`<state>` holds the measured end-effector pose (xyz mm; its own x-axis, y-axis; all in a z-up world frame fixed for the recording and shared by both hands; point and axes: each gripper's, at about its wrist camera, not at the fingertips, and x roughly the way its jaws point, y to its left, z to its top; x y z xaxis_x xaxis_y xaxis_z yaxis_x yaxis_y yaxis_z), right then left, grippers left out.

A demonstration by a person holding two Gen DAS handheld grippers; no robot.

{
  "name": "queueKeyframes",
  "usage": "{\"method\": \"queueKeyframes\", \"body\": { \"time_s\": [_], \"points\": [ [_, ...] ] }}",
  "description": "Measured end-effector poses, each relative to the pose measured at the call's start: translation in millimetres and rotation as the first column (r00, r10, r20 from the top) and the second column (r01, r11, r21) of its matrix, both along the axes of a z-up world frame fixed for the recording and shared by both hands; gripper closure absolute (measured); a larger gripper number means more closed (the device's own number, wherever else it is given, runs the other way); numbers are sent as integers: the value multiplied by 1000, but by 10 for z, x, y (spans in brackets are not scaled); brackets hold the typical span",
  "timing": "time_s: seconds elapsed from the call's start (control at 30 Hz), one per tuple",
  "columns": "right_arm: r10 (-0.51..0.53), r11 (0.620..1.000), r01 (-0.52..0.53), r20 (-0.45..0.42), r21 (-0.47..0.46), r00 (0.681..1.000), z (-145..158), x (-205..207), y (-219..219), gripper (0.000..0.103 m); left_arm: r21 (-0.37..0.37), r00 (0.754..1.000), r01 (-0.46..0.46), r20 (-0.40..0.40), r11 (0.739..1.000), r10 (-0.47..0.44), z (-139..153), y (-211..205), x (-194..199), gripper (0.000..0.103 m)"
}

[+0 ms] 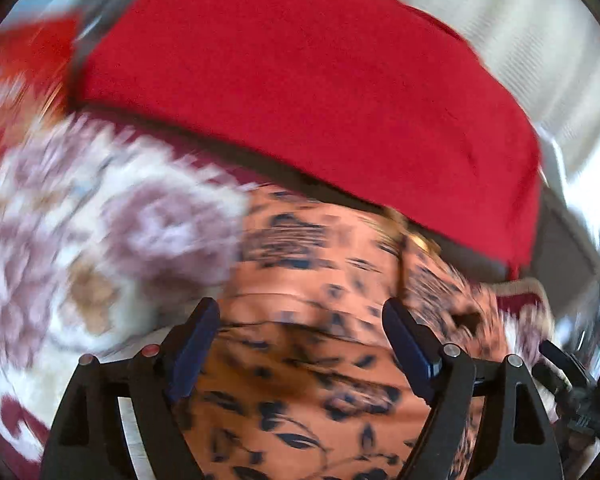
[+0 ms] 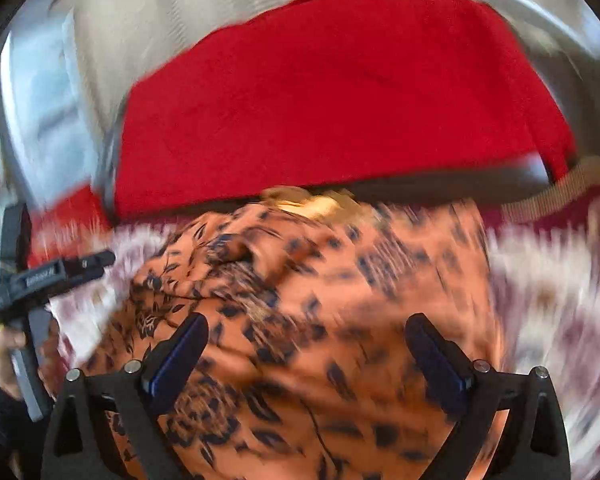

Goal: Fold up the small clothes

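Observation:
A small orange garment [image 1: 320, 360] with a dark leaf print lies crumpled on a white and mauve flowered cloth [image 1: 80, 220]. In the left wrist view my left gripper [image 1: 300, 316] hovers over the garment, jaws wide apart, with nothing pinched between the blue pads [image 1: 196, 344]. The right wrist view shows the same garment [image 2: 320, 300], bunched at its far left. My right gripper [image 2: 306, 328] is open above it, its pads [image 2: 436, 356] clear of the fabric. Both views are blurred.
A red cloth [image 1: 300, 92] drapes a raised surface just behind the garment [image 2: 332, 100]. White striped fabric [image 1: 520, 40] lies beyond it. The left gripper's body [image 2: 40, 280], held by a hand, shows at the left edge of the right view.

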<state>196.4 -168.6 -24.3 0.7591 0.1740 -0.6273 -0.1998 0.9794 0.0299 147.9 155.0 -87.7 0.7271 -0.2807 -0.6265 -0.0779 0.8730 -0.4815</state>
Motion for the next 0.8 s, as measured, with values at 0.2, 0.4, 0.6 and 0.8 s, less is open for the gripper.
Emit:
{"method": "queueKeyframes", "body": {
  "time_s": [0.2, 0.4, 0.6, 0.8],
  "points": [
    [139, 826, -222, -194, -519, 971, -134, 827, 1177, 4, -149, 993, -107, -73, 983, 97, -345, 429, 30, 19],
    [28, 653, -163, -192, -740, 981, -481, 1227, 1356, 95, -139, 994, -106, -35, 985, 102, -311, 528, -12, 19],
    [-293, 915, 265, -49, -304, 955, -116, 1082, 174, 86, -179, 995, -91, -57, 980, 82, -335, 500, 22, 19],
    [-276, 900, 343, -257, 268, 926, -619, 719, -759, 14, -163, 995, -79, -66, 983, 69, -371, 407, 65, 19]
  ]
}}
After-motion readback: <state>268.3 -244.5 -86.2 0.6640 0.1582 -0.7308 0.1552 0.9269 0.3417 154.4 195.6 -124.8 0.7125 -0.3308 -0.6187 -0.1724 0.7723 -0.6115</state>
